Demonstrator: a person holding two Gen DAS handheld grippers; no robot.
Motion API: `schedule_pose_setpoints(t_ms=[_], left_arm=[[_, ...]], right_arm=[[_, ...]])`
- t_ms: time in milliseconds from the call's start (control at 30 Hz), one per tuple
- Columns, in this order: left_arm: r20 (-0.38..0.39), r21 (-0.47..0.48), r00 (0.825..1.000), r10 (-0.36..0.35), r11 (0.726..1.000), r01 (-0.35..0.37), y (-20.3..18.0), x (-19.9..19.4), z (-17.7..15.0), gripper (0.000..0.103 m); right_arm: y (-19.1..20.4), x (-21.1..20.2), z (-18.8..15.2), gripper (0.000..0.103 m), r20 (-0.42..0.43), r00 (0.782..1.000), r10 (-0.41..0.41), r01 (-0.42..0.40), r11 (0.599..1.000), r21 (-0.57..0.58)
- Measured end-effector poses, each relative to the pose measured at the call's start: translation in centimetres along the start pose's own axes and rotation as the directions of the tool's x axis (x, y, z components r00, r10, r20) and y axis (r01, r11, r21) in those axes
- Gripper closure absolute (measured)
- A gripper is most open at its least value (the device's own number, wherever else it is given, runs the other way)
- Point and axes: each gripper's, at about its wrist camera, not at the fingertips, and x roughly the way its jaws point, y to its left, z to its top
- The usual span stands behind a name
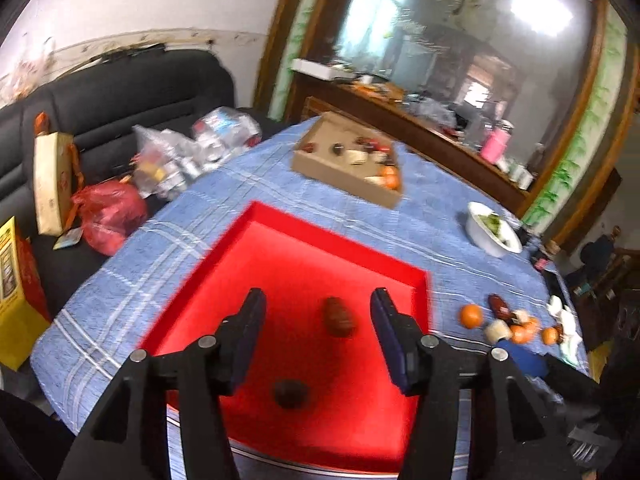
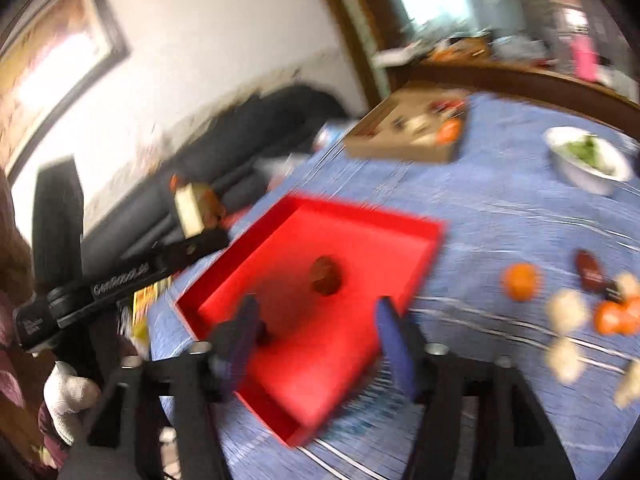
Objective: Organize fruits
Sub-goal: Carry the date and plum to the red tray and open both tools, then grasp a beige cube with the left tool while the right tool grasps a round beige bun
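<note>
A red tray (image 1: 248, 248) lies on the blue checked tablecloth. It holds a reddish-brown fruit (image 1: 338, 317) and a darker round fruit (image 1: 291, 393). My left gripper (image 1: 318, 306) is open and empty above the tray, the reddish fruit between its fingers in view. My right gripper (image 2: 316, 316) is open and empty over the same tray (image 2: 400, 232), near the reddish fruit (image 2: 326, 275); this view is blurred. To the right of the tray lie loose fruits: an orange (image 1: 470, 315), a dark red date (image 1: 498, 305), pale round pieces (image 1: 497, 330) and more small oranges (image 1: 524, 332).
A cardboard box (image 1: 340, 176) with assorted fruits stands at the table's far side. A white bowl (image 1: 494, 236) with greens sits at the right. A black sofa (image 1: 120, 88) with bags is on the left. A wooden cabinet and mirror stand behind.
</note>
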Motion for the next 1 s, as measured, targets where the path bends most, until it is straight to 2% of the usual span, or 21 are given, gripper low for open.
schedule_pose_setpoints(t_ms=[67,133,233,300,367,467,533,567,633,733,900,1000], left_arm=[[-0.003,0.035,0.999,-0.041,0.999,0.041,-2.0,-0.3,-0.3,0.048],[-0.017,0.072,0.997,-0.072,0.995,0.073,-4.1,-0.1,-0.7,0.047],[-0.059,0.101,0.992,-0.115,0.988,0.121,-6.9,1.0,-1.4,0.047],[-0.105,0.124,0.984,-0.146,0.98,0.159,-9.1,2.2,-2.2,0.047],[-0.143,0.154,0.974,-0.176,0.968,0.198,-11.3,3.2,-3.1,0.047],[-0.185,0.206,0.962,-0.202,0.949,0.239,-14.2,4.3,-4.3,0.063],[-0.221,0.226,0.953,-0.205,0.94,0.255,-15.6,5.3,-5.1,0.064],[-0.246,0.231,0.946,-0.21,0.935,0.268,-16.5,6.1,-5.7,0.064],[-0.271,0.246,0.939,-0.211,0.928,0.28,-17.7,7.2,-6.4,0.064],[-0.297,0.294,0.936,-0.188,0.915,0.277,-19.7,9.1,-7.5,0.064],[-0.32,0.347,0.933,-0.164,0.896,0.277,-22.4,11.5,-8.3,0.064],[-0.314,0.39,0.938,-0.148,0.88,0.27,-23.7,12.1,-8.8,0.064]], right_arm=[[-2.7,-3.2,-0.4,0.031,0.029,0.998,-0.062,0.06,0.997,0.042],[-6.0,-6.4,-1.0,0.031,0.05,0.985,-0.165,0.16,0.983,0.086],[-9.9,-8.8,-2.1,0.046,0.01,0.959,-0.283,0.28,0.953,0.116],[-12.1,-9.5,-3.1,0.047,-0.023,0.943,-0.333,0.333,0.932,0.142],[-14.0,-9.5,-4.1,0.048,-0.058,0.932,-0.359,0.363,0.919,0.154],[-15.8,-8.9,-4.3,0.049,-0.08,0.91,-0.407,0.414,0.897,0.155],[-17.0,-8.0,-4.4,0.05,-0.101,0.9,-0.424,0.435,0.886,0.159],[-17.6,-7.6,-4.4,0.051,-0.109,0.902,-0.417,0.43,0.887,0.165],[-17.5,-7.4,-4.5,0.051,-0.098,0.895,-0.436,0.446,0.883,0.145],[-17.8,-7.1,-4.5,0.052,-0.092,0.892,-0.442,0.451,0.883,0.131],[-18.3,-6.7,-4.6,0.053,-0.069,0.875,-0.479,0.484,0.868,0.111],[-19.1,-6.7,-4.9,0.053,-0.082,0.866,-0.493,0.5,0.857,0.125]])
